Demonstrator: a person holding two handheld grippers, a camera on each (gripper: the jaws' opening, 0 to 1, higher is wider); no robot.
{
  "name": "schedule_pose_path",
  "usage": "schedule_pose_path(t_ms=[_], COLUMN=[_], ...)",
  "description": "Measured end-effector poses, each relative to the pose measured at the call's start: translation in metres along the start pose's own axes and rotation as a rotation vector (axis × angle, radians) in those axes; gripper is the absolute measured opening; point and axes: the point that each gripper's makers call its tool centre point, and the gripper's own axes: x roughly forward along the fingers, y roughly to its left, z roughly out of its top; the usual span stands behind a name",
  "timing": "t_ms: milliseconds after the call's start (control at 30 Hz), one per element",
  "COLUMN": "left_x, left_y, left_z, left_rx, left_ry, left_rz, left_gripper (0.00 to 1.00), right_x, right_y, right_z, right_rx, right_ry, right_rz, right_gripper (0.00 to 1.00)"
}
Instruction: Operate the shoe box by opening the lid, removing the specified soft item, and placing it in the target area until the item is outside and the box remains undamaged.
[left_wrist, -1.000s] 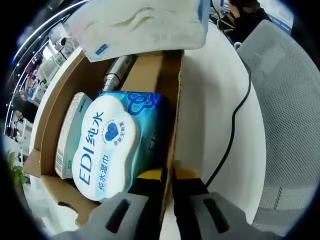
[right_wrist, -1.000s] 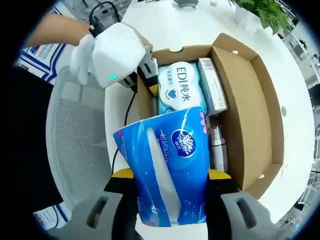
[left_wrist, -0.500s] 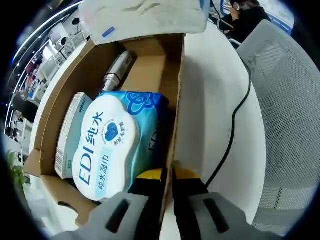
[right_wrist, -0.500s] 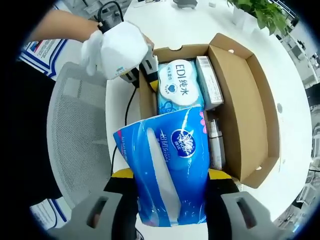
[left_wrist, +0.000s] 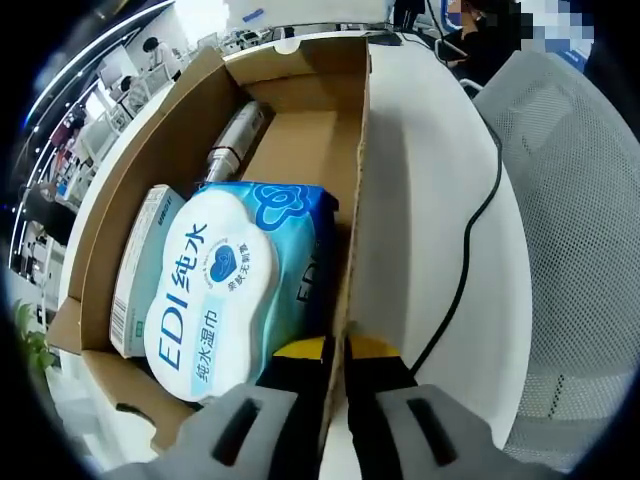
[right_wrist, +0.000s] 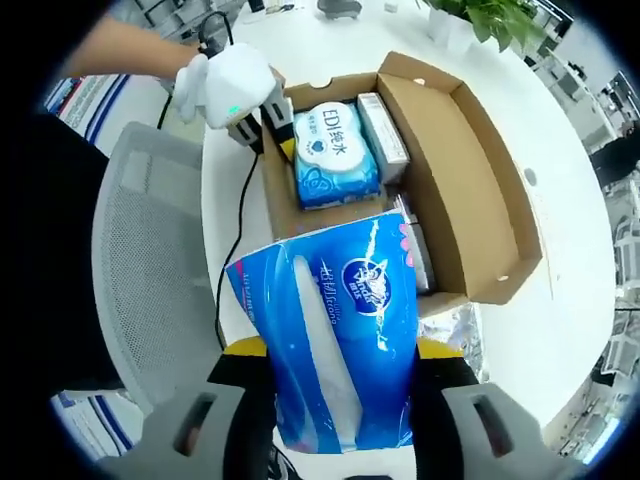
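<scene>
while the tissue pack (right_wrist: 335, 340) hides the right gripper (right_wrist: 335, 365) clamping it, the left gripper (left_wrist: 335, 345) pinches the box wall (left_wrist: 352, 215).

Brown cardboard shoe box (right_wrist: 470, 170) lies open on the white table, lid folded back, undamaged. Blue tissue pack (right_wrist: 335, 335), soft and crinkled, is out of the box, raised above its near end.

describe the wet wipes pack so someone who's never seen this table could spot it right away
Find the open brown cardboard shoe box on the white table. Inside it, at the end where the left gripper pinches the box wall, lies the wet wipes pack. Unlike the narrow white carton beside it, it is light blue with a white cloud-shaped lid reading EDI.
</scene>
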Motion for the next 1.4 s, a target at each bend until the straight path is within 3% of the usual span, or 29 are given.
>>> schedule_pose_path(t_ms=[367,900,1167,1400], left_x=[-0.001,0.000,0.000,0.000], left_y=[0.000,0.000,0.000,-0.001], left_z=[0.000,0.001,0.000,0.000], left_rx=[-0.001,-0.004,-0.004,-0.004], left_ry=[0.001,0.001,0.001,0.001], left_rz=[-0.001,0.002,0.001,0.001], left_gripper=[0.04,0.04,0.04,0.04], right_x=[-0.011,-0.019,-0.039,-0.055], right_y=[-0.007,-0.013,-0.022,-0.030], right_z=[-0.041,-0.074,-0.095,-0.098], right_rx=[0.042,0.050,0.035,0.011], right_ry=[0.026,0.050,0.088,0.108], right_rz=[-0.026,-0.048,-0.060,-0.083], right_gripper=[0.49,0.49,0.50,0.50])
